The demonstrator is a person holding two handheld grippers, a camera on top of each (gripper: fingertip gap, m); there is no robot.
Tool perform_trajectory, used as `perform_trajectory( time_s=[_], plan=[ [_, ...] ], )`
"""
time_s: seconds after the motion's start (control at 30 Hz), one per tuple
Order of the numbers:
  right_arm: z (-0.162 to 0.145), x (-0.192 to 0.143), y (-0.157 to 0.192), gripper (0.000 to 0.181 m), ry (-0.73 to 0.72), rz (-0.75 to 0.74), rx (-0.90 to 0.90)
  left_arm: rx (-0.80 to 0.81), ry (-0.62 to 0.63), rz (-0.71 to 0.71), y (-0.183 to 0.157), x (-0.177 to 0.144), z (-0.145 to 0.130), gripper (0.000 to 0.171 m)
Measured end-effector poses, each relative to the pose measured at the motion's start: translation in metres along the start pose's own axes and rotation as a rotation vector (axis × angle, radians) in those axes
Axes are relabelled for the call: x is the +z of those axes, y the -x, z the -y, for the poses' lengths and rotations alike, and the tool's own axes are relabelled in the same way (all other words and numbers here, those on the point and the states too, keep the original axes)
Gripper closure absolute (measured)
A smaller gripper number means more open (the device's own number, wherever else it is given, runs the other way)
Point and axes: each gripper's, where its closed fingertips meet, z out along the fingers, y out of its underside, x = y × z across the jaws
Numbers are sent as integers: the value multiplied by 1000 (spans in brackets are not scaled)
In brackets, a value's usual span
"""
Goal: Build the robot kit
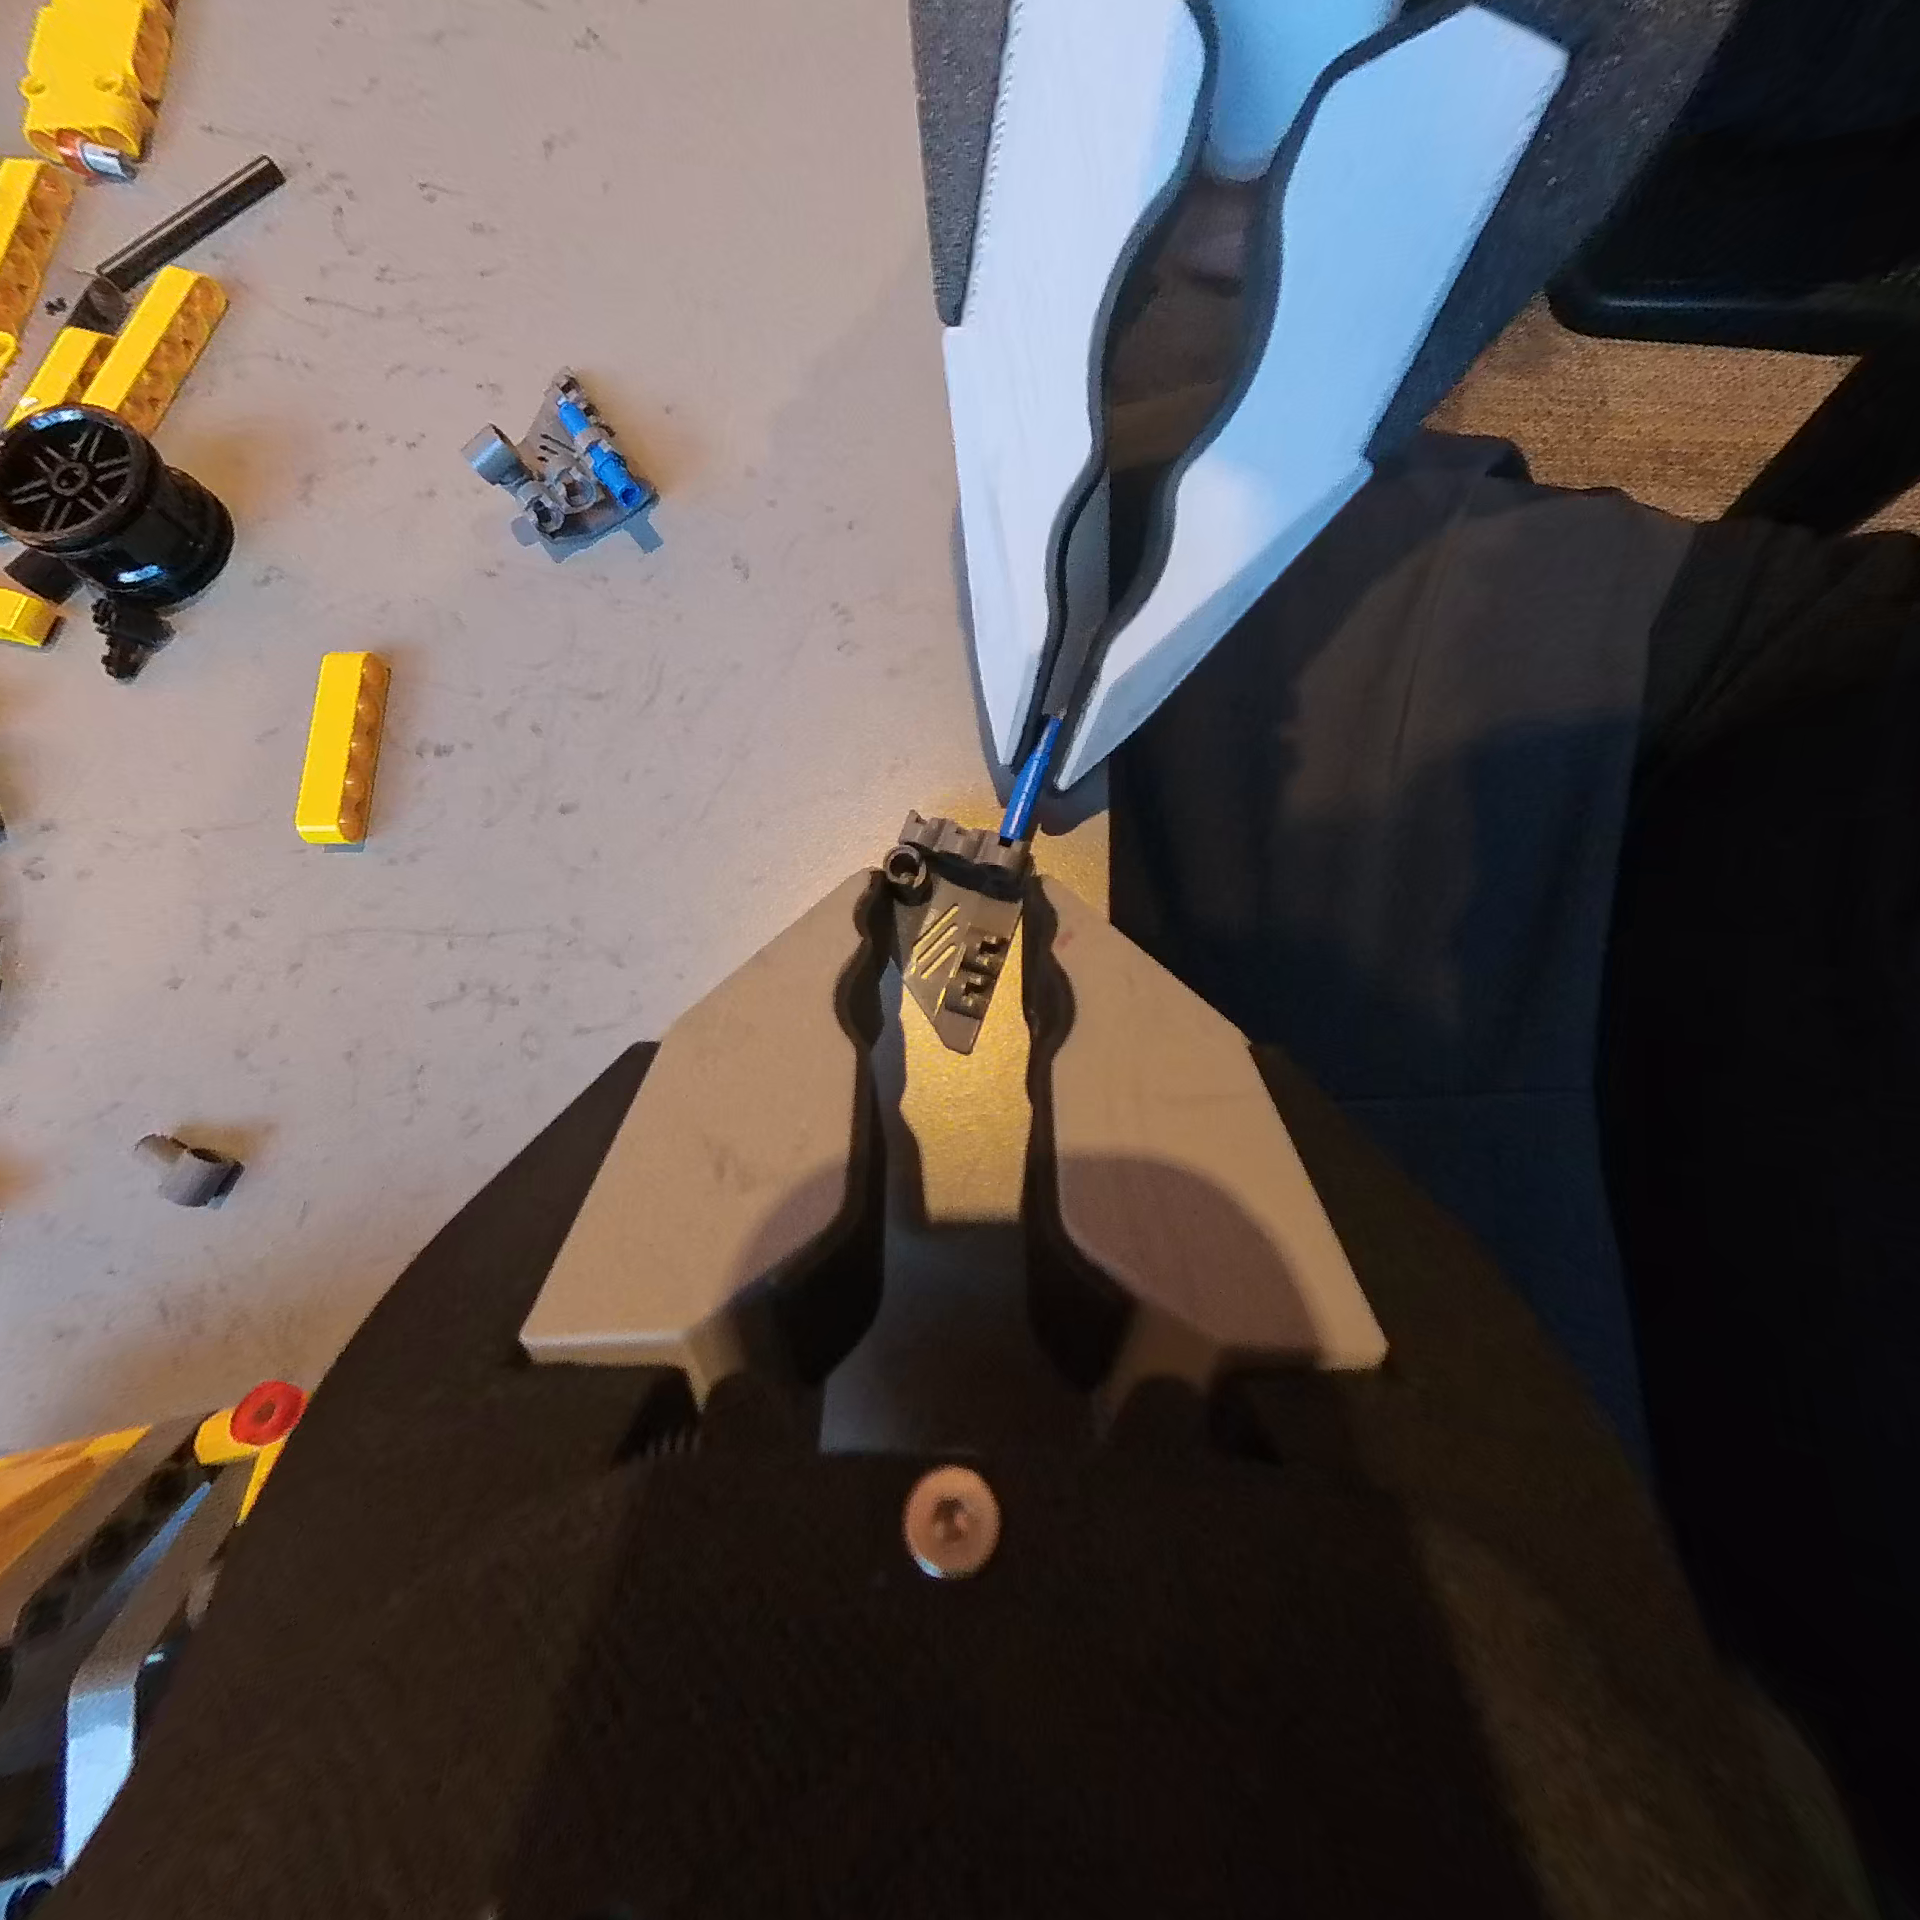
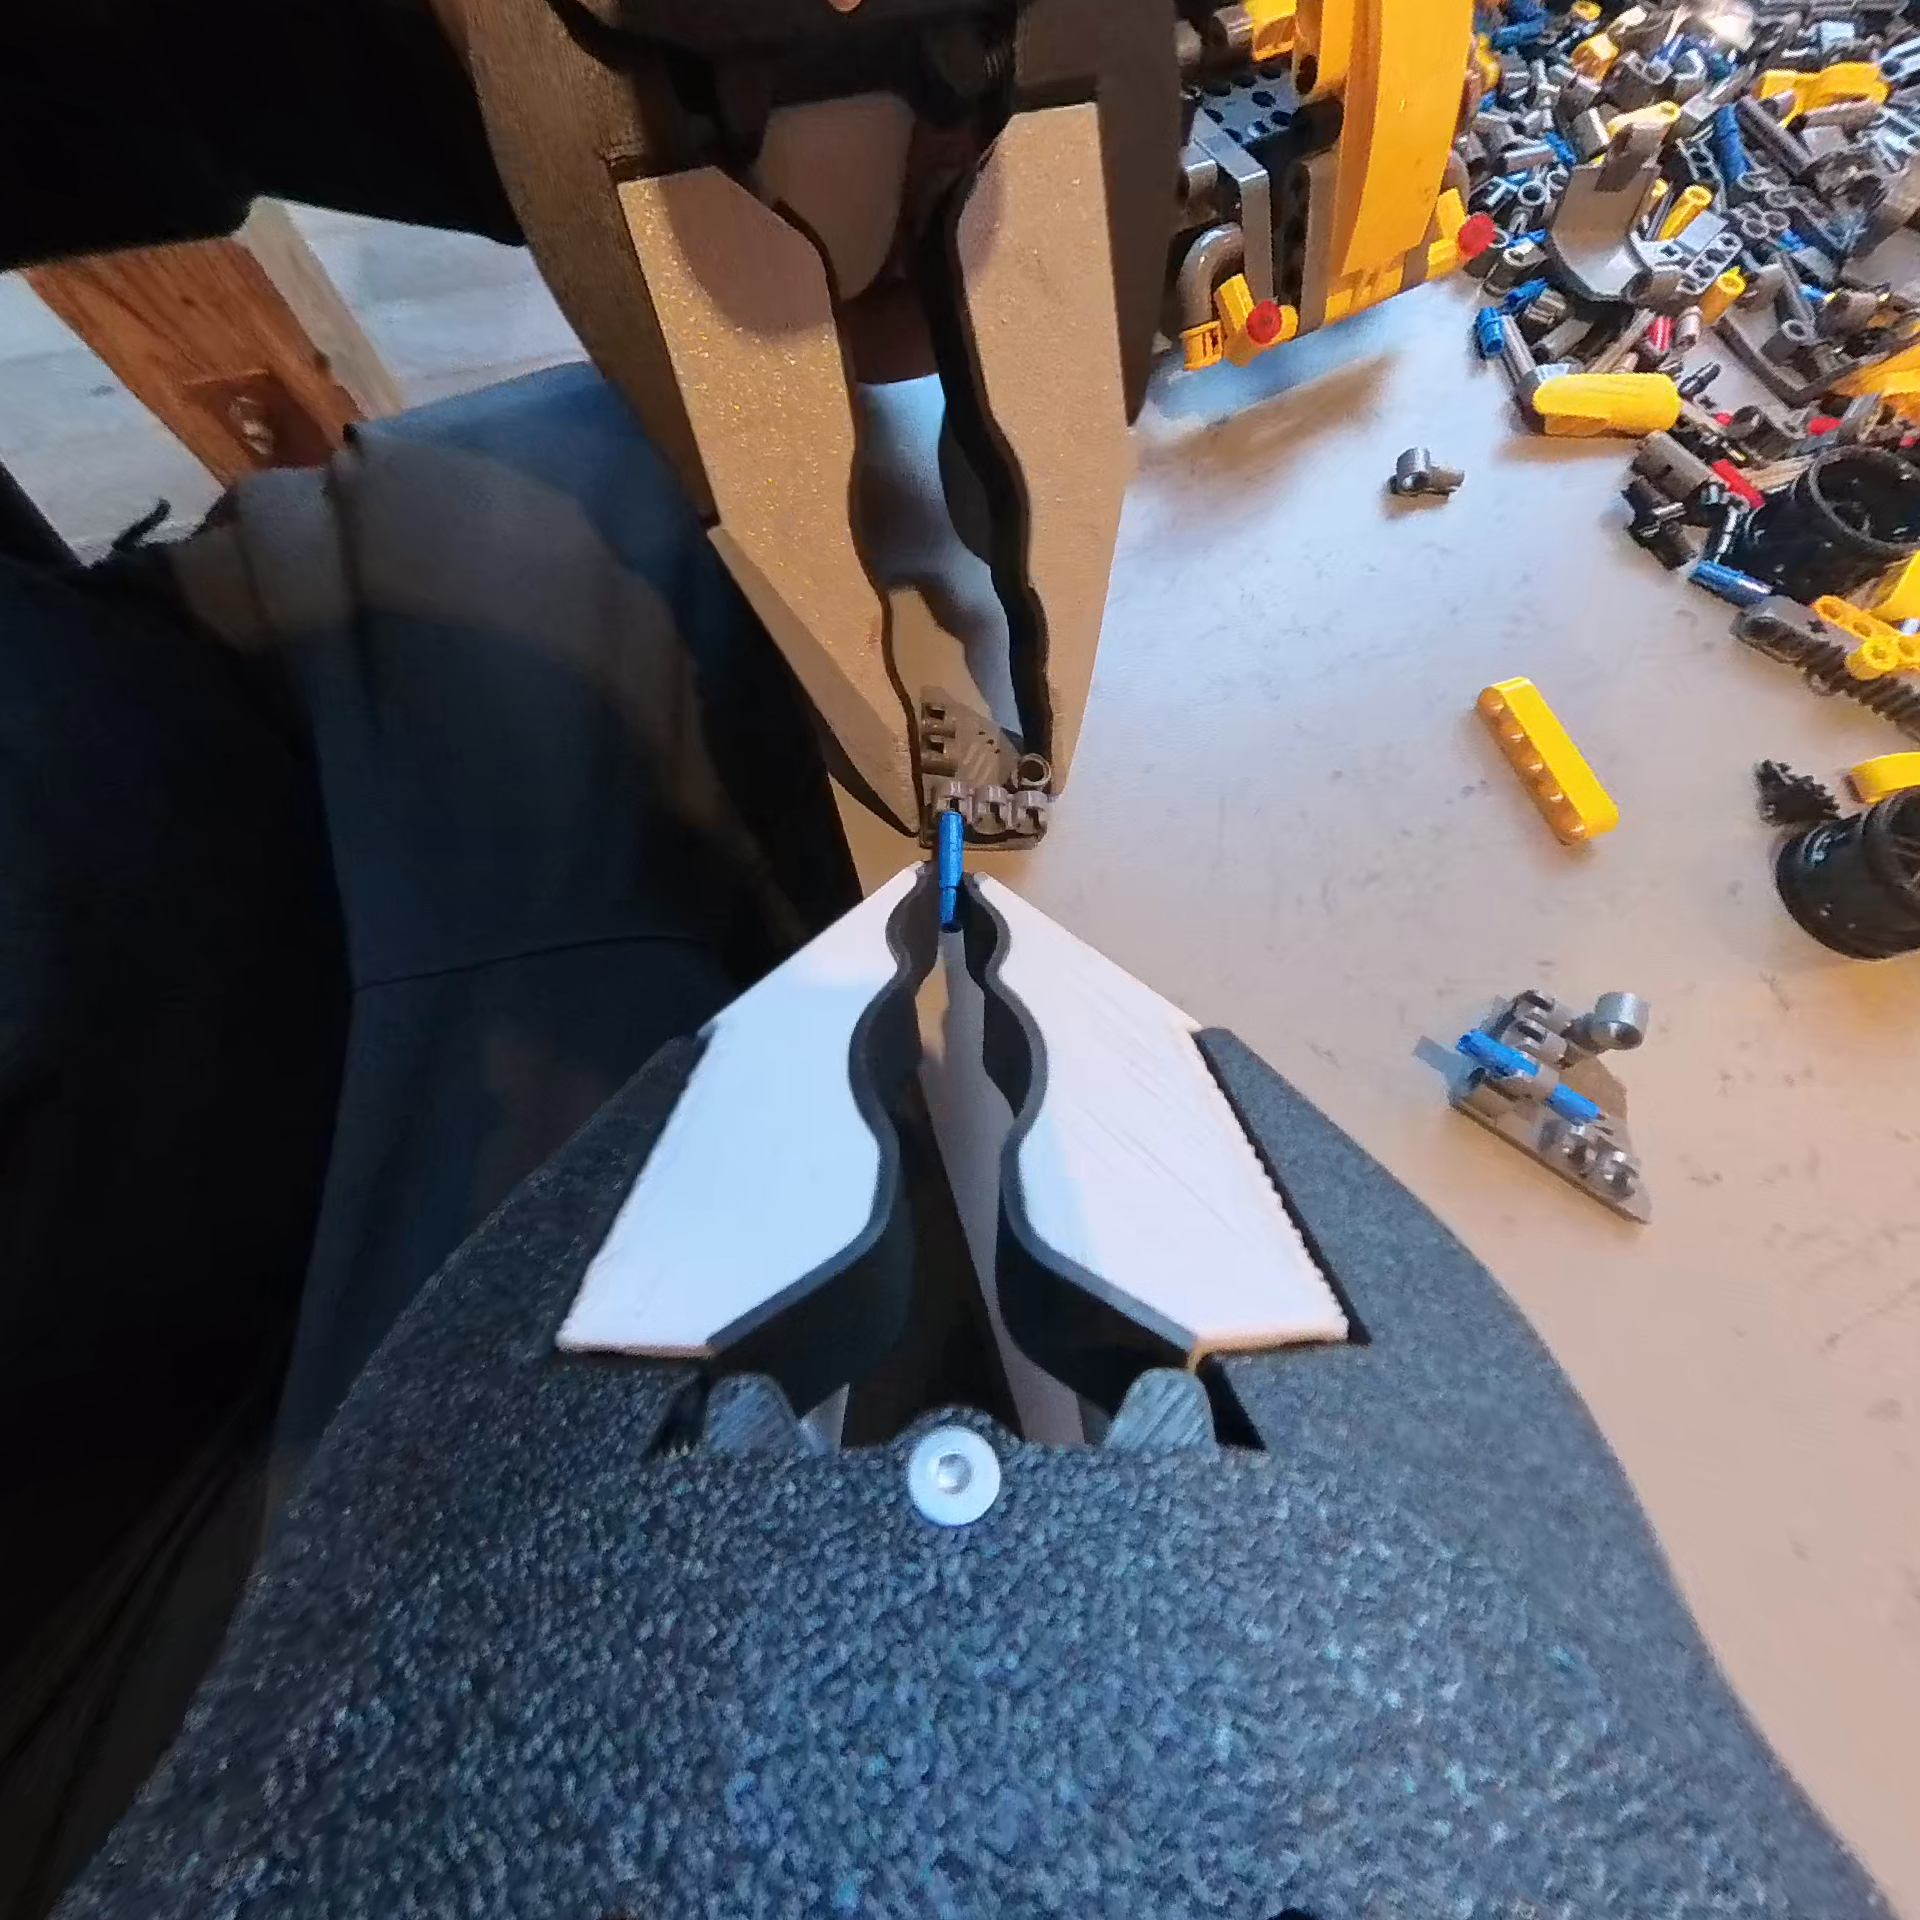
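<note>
Just past the near edge of the pale table (image 1: 623,831), the two grippers meet tip to tip. The left gripper (image 1: 951,883), grey-fingered, is clamped on a dark grey wedge panel (image 1: 961,961), its row of connector holes poking out beyond the fingertips. Coming from the far side, the right gripper (image 2: 943,883), white-fingered, pinches a blue pin (image 2: 948,857), and the pin's free end touches the end hole of that row!

The step in hand looks like seating pin into panel. It calls for a straight push along the pin's axis while the panel stays firmly braced.

The left wrist view shows the panel's ribbed face between the fingers, and a loose yellow beam (image 1: 343,743) on the left. The right wrist view alone shows the hole row end-on, the big heap of yellow and grey parts (image 2: 1662,208) at far right, and a matching grey assembly (image 2: 1548,1091) already carrying blue pins.
</note>
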Motion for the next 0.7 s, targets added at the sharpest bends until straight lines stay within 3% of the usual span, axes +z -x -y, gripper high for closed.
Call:
perform_trajectory(
  time_s=[0.17,0.7],
  plan=[
    [-1,0,0,178,-43,44,78,-2,-13,0,0,0,0,148],
    [-3,5,-1,178,-38,56,87,-1,0,21,2,-1,-1,148]
  ],
)
